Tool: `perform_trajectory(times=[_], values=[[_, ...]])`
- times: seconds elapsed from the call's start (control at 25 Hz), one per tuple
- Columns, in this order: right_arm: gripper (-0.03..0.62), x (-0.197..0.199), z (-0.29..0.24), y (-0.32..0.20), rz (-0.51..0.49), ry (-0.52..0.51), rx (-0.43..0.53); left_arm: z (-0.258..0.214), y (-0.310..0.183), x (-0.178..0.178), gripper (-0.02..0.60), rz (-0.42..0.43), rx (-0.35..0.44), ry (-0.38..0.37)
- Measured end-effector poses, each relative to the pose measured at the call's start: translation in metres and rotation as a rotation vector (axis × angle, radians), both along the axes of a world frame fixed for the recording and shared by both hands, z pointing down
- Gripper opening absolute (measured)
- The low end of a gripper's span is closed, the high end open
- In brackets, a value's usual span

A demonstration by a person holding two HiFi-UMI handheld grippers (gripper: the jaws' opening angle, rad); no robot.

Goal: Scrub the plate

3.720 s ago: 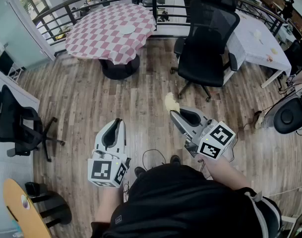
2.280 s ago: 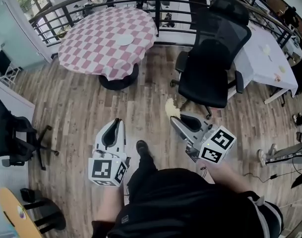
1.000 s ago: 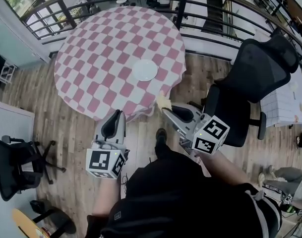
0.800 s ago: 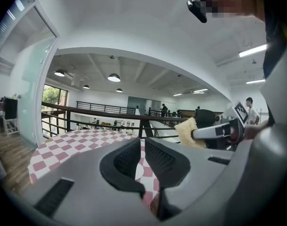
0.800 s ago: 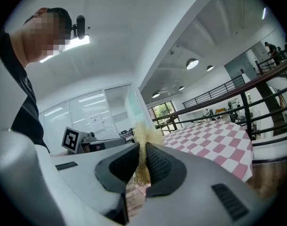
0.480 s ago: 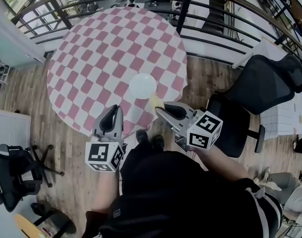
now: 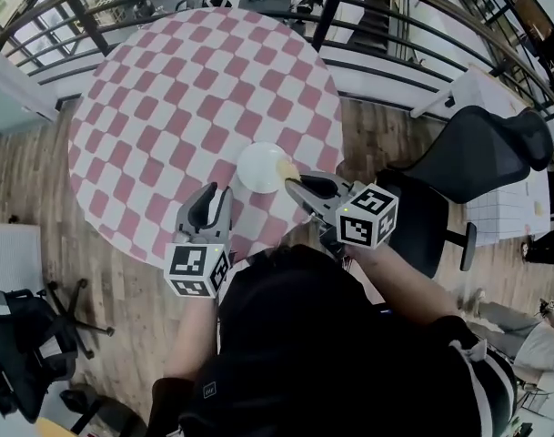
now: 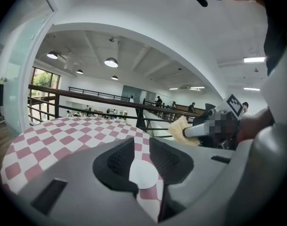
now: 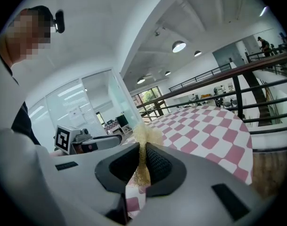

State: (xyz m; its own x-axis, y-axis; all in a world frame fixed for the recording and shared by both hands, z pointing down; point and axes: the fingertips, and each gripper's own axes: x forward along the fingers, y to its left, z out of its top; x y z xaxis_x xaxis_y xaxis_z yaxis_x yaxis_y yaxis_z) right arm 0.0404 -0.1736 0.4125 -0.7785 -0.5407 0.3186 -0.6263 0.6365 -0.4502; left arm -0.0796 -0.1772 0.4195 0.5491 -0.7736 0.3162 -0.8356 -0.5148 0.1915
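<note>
A white plate (image 7: 258,165) lies on the round table with a pink-and-white chequered cloth (image 7: 167,89). My right gripper (image 7: 293,182) is shut on a yellow scrubbing pad (image 7: 286,168), which hangs at the plate's right rim. In the right gripper view the pad (image 9: 144,138) is pinched between the jaws (image 9: 142,155). My left gripper (image 7: 216,197) hovers over the cloth just left of and nearer than the plate. Its jaws have just been opening and now stand apart with nothing between them (image 8: 142,149). The plate (image 8: 144,176) shows through the gap.
A black office chair (image 7: 481,157) stands close on the right, beside a white-clothed table (image 7: 499,203). A dark metal railing (image 7: 367,21) runs behind the round table. Another black chair (image 7: 22,371) stands on the wooden floor at lower left.
The person has walked up to the round table. Both grippers have moved from over the floor to above the table's near edge, and the pad has reached the plate's rim.
</note>
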Motion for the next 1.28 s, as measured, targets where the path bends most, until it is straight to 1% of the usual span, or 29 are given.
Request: perform_trajectory(times=[0.08, 0.16, 0.24, 0.4, 0.52, 0.64, 0.72, 0.84, 1.0, 1.28], values=[[0.044, -0.004, 0.019, -0.008, 0.009, 0.012, -0.045, 0.022, -0.009, 0.0, 0.104, 0.022, -0.036, -0.004], [0.043, -0.008, 0.042, -0.014, 0.012, 0.022, -0.105, 0.051, -0.017, 0.003, 0.135, 0.048, -0.087, -0.014], [0.043, -0.014, 0.068, -0.02, 0.004, 0.047, -0.163, 0.079, -0.024, 0.006, 0.146, 0.064, -0.138, -0.03], [0.043, -0.021, 0.122, -0.029, -0.036, 0.127, -0.269, 0.13, -0.041, 0.012, 0.147, 0.053, -0.218, -0.053], [0.043, -0.027, 0.158, -0.035, -0.06, 0.163, -0.355, 0.167, -0.052, 0.021, 0.147, 0.074, -0.267, -0.13], [0.043, -0.032, 0.19, -0.039, -0.091, 0.221, -0.413, 0.199, -0.056, 0.027, 0.147, 0.086, -0.328, -0.191], [0.043, -0.038, 0.204, -0.041, -0.126, 0.254, -0.435, 0.21, -0.059, 0.031, 0.147, 0.086, -0.346, -0.212], [0.043, -0.047, 0.219, -0.044, -0.169, 0.292, -0.449, 0.222, -0.066, 0.035, 0.147, 0.091, -0.366, -0.224], [0.043, -0.049, 0.237, -0.041, -0.217, 0.352, -0.481, 0.237, -0.069, 0.031, 0.146, 0.078, -0.403, -0.263], [0.043, -0.038, 0.245, -0.044, -0.212, 0.341, -0.544, 0.243, -0.074, 0.028, 0.146, 0.1, -0.42, -0.31]])
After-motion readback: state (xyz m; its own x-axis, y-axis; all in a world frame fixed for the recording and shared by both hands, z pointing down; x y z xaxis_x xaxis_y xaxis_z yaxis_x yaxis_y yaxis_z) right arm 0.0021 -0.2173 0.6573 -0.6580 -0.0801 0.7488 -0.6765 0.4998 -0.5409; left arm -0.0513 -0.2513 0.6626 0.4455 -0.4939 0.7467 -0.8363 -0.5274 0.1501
